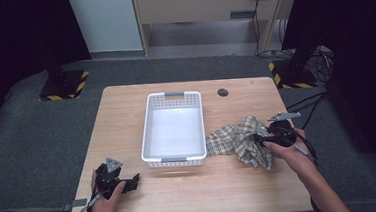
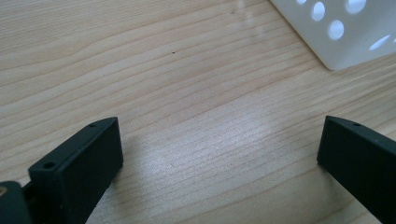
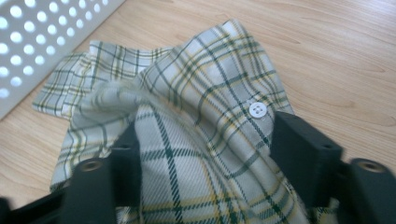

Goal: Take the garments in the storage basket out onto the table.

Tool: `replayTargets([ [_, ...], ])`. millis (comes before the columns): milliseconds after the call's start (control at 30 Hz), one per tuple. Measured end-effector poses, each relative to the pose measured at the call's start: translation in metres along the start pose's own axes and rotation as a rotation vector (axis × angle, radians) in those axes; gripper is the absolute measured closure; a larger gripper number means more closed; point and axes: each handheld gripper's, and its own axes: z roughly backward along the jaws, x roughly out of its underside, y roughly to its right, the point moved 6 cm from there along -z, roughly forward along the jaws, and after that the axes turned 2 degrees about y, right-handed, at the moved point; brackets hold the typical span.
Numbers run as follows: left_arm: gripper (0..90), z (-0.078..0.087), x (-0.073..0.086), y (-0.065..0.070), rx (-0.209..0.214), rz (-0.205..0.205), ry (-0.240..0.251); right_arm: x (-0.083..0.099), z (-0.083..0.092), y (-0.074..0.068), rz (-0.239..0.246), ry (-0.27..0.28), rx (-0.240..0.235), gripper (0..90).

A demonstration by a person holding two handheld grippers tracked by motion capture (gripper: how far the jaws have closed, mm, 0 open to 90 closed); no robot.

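- The plaid shirt lies crumpled on the worktop, toward its right edge, about midway between the far and near edges
- Its left end reaches up to the right wall of the white perforated basket, which stands in the middle of the worktop with its long sides running from the near edge toward the far edge
- The right tool, carried in the person's right hand, is at the right side of the shirt and points left, toward the basket
- In the right gripper view the right tool has its jaws standing apart with a raised fold of the plaid shirt between them; the cloth fills the gap, yet the right jaw looks to stand a little off the fabric, so the grip reads as released rather than clenched
- A white button sits on the fabric just ahead of the right jaw
- The left tool, in the left hand, rests near the near-left corner of the worktop, pointing right, well apart from the shirt
- In the left gripper view the left tool has its jaws spread wide over bare wood, nothing between them, with a corner of the basket farther off
- A small dark round object lies near the far edge, just right of the basket
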Motion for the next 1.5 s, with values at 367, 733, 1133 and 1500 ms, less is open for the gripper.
replayTargets([
  [367,0.0,0.0,0.0,0.0,0.0,0.0,0.0,-0.007,0.007,0.005,-0.041,0.044,0.023,12.0],
  [733,0.0,0.0,0.0,0.0,0.0,0.0,0.0,-0.012,0.013,0.005,-0.045,0.083,0.034,6.2],
  [1133,0.0,0.0,0.0,0.0,0.0,0.0,0.0,-0.019,0.017,-0.007,-0.017,0.11,0.013,4.9],
  [1500,0.0,0.0,0.0,0.0,0.0,0.0,0.0,-0.023,0.019,-0.021,0.002,0.116,-0.01,4.3],
])
